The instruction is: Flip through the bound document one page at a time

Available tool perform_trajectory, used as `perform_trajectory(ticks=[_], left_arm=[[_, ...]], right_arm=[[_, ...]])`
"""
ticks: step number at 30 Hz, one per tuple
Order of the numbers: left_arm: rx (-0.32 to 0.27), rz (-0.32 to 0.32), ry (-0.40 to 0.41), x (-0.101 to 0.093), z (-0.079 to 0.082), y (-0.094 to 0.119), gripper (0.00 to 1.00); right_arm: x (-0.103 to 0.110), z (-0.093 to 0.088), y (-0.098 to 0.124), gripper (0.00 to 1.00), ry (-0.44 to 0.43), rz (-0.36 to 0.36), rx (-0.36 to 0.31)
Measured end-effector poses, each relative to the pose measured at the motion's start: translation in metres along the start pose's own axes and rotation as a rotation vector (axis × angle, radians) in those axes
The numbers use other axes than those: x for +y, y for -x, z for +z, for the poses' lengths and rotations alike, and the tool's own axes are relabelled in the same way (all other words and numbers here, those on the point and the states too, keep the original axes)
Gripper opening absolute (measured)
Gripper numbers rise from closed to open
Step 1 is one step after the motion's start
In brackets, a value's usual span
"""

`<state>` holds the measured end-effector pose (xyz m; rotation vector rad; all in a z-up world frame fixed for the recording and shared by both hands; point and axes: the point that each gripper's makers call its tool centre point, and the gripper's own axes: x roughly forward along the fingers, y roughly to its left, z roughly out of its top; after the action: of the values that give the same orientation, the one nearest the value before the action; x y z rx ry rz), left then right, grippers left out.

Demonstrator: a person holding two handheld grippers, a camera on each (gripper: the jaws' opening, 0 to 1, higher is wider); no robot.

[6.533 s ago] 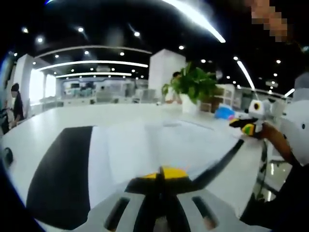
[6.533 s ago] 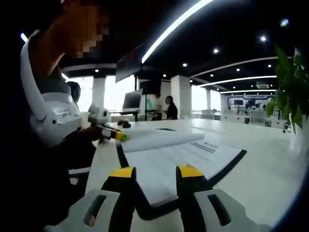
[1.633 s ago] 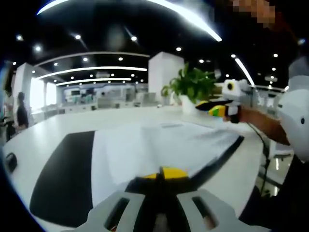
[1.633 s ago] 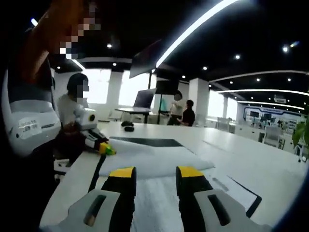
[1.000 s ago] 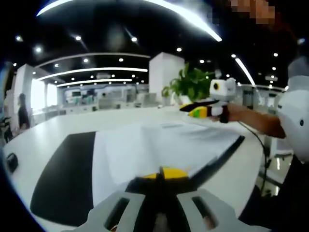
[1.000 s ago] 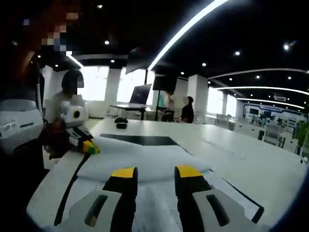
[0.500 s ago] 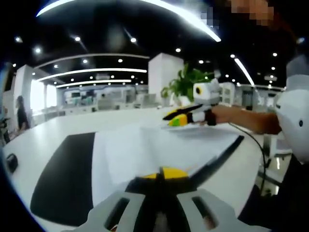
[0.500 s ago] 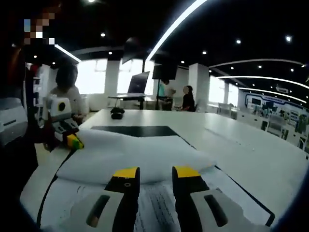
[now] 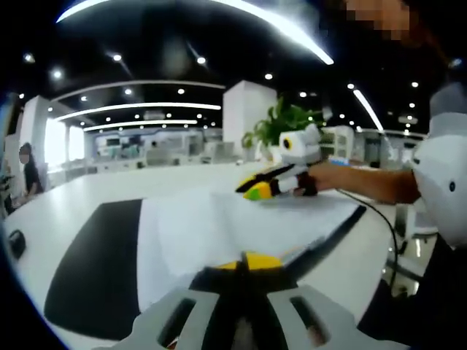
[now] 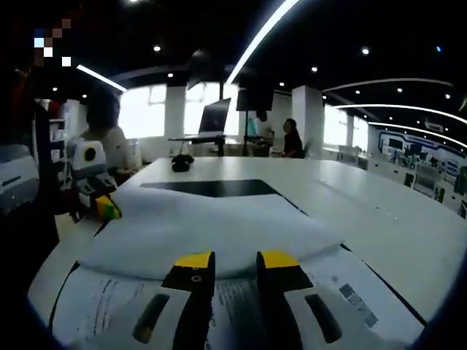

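The open bound document of white printed pages is laid flat on the white surface, pinned at its near edge by the shut left claw, while the slightly parted, empty right claw is poised over a bulging page, where several sheets could be caught together.

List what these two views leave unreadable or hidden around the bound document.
- Printed text on the open page: right gripper view, too small and blurred.
- Left gripper grip: left gripper view, jaws together at the document's edge; contact blurred.
- Page under the lifted sheet: right gripper view, covered by it.
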<state>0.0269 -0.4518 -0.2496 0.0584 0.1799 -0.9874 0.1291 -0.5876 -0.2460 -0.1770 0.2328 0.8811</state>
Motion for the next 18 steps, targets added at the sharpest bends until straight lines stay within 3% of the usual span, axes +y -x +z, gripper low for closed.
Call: perform_trajectory(ticks=[18], left_arm=[[-0.006, -0.012, 0.009, -0.0037, 0.0023, 0.0026, 0.02]], right_arm=[[0.0044, -0.0013, -0.0032, 0.25, -0.024, 0.027, 0.006]])
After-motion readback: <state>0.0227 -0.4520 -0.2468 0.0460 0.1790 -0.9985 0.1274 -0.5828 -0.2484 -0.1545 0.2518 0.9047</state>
